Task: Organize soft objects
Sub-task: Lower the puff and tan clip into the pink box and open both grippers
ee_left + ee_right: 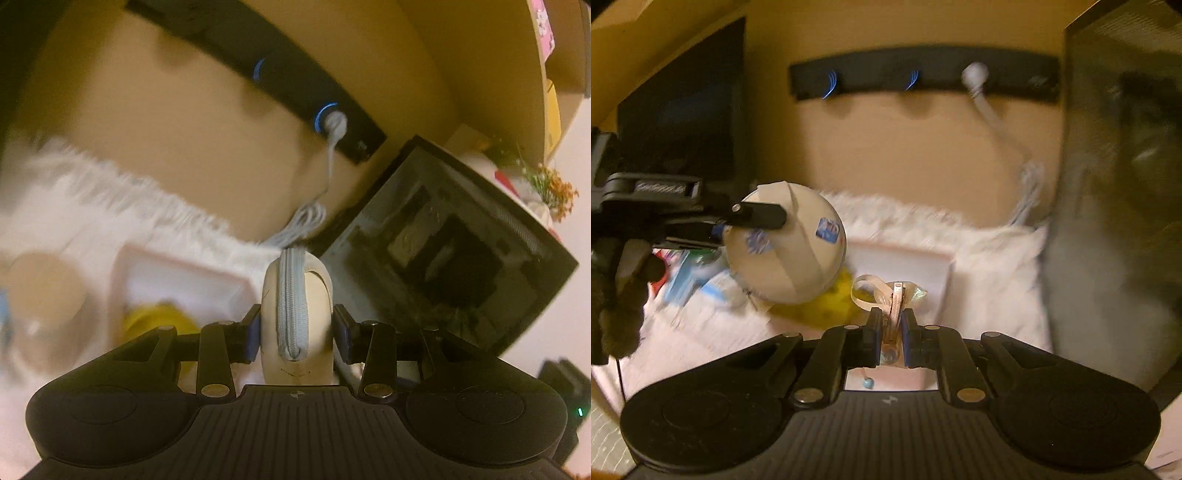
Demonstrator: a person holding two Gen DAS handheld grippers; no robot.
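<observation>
Already you are pinching the cream pouch point(297, 314) in your left gripper point(298, 332) and a ribboned trinket point(894, 299) in your right gripper point(890, 341), both hanging just above the white tray point(905, 258) ahead.

Shaggy white fleece rug point(990, 254), smooth cream pouch point(295, 314) with cloth zipper, possibly faux leather.

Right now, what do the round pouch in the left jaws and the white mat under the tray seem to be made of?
Round pouch: looks like soft matte beige fabric or faux leather, with a grey woven zipper tape and stitched seams; which one is unclear.
White mat: seems a fluffy long-pile textile, judging by its shaggy fringe, though motion blur softens it.
Tray: smooth white, probably plastic.
</observation>
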